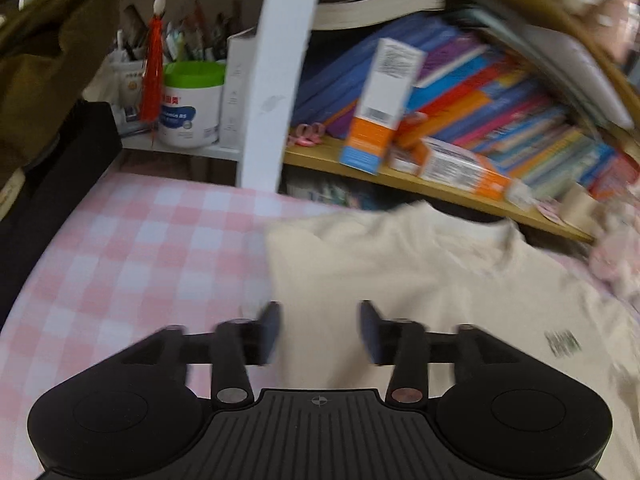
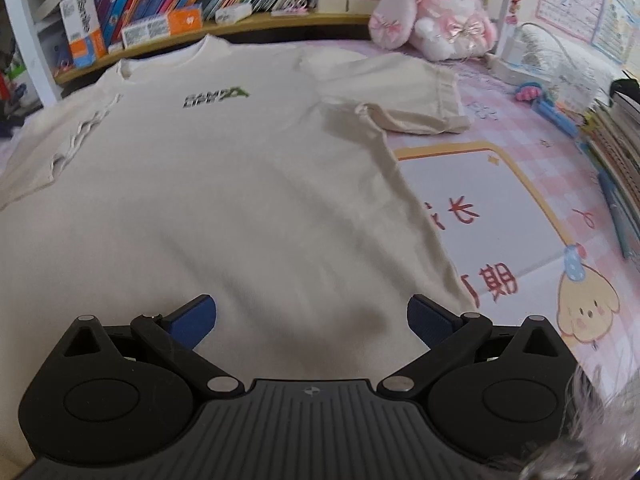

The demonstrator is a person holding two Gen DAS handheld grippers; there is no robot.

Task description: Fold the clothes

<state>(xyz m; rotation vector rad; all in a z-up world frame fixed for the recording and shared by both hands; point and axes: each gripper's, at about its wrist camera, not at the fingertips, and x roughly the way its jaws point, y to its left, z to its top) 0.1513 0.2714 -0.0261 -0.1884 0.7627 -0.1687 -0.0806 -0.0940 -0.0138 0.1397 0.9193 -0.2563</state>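
On the worktop (image 2: 500,208), under a pink checked cover, one cream T-shirt (image 2: 224,184) lies flat, chest up, collar toward the far edge by the bookshelf (image 2: 224,24) and hem toward the near edge. It seems spread this way so both sides can be folded inward. Its two sleeves differ: the one toward the worktop's right edge (image 2: 404,96) is stretched out flat, while the other (image 2: 68,136) is bunched and creased, so it probably needs smoothing. One small dark logo (image 2: 216,97) marks the chest.

There are two tongs. The right tongs (image 2: 312,320) hang over the hem with jaws spread wide and nothing between them, apparently ready to take the lower edge. The left tongs (image 1: 320,330) are spread about halfway, also empty, above the shirt's left side edge where it meets the checked cover; that view is blurred, so whether the pads touch the cloth I cannot tell.

One pink plush rabbit (image 2: 436,12) sits at the far right corner, well apart from the shirt.
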